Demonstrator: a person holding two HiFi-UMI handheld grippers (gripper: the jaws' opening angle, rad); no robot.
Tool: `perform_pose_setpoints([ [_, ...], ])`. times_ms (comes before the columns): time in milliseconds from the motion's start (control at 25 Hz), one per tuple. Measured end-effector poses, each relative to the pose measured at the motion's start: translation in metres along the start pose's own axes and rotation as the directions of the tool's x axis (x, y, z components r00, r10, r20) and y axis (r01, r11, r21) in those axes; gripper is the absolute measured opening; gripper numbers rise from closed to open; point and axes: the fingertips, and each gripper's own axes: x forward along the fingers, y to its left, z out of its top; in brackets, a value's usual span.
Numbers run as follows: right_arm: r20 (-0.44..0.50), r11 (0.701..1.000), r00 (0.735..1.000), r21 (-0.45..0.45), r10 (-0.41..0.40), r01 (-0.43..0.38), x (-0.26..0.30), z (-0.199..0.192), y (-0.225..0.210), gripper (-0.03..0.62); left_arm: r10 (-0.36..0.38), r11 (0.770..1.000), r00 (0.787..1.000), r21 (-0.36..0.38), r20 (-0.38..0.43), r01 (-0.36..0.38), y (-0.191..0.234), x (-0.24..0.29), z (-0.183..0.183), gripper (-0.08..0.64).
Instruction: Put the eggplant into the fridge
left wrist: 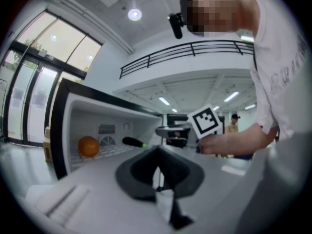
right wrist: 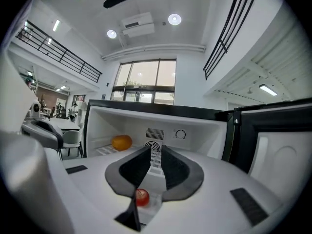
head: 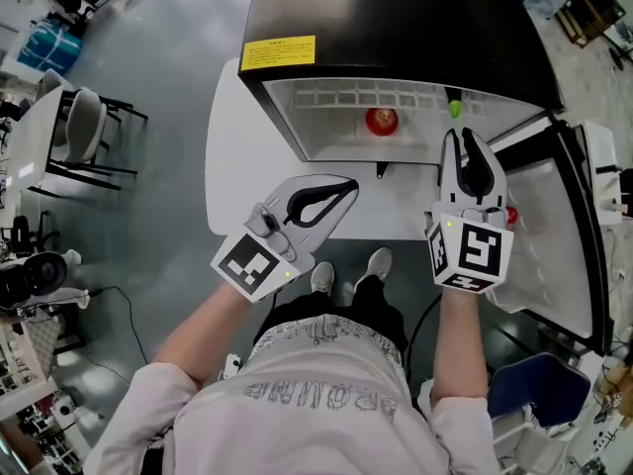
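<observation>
Left tongs (head: 348, 190), right tongs (head: 467, 137); fridge (head: 396, 28): one eggplant (left wrist: 131, 142), one round fruit (head: 382, 120).

T-shirt (head: 326, 384): pale, short sleeves, grey block lettering across it.
Trousers (head: 341, 310): black.
Trainers (head: 323, 277): light grey.
Left gripper (head: 348, 188): white shell, black jaw pads, black-and-white marker cube (head: 255, 263), small green light.
Right gripper (head: 465, 139): same build, own marker cube (head: 471, 252), dark cable (head: 423, 317) trailing near side.
</observation>
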Motion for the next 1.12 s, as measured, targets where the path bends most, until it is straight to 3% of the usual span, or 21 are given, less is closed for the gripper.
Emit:
perform_pose_setpoints([
  [1120,-0.02,0.991,0.991,0.041,0.131,-0.13,-0.059,-0.003,0.024,0.006,0.012,1.0,0.999,0.009,0.031,-0.013,0.0,-0.008,0.016,0.006],
])
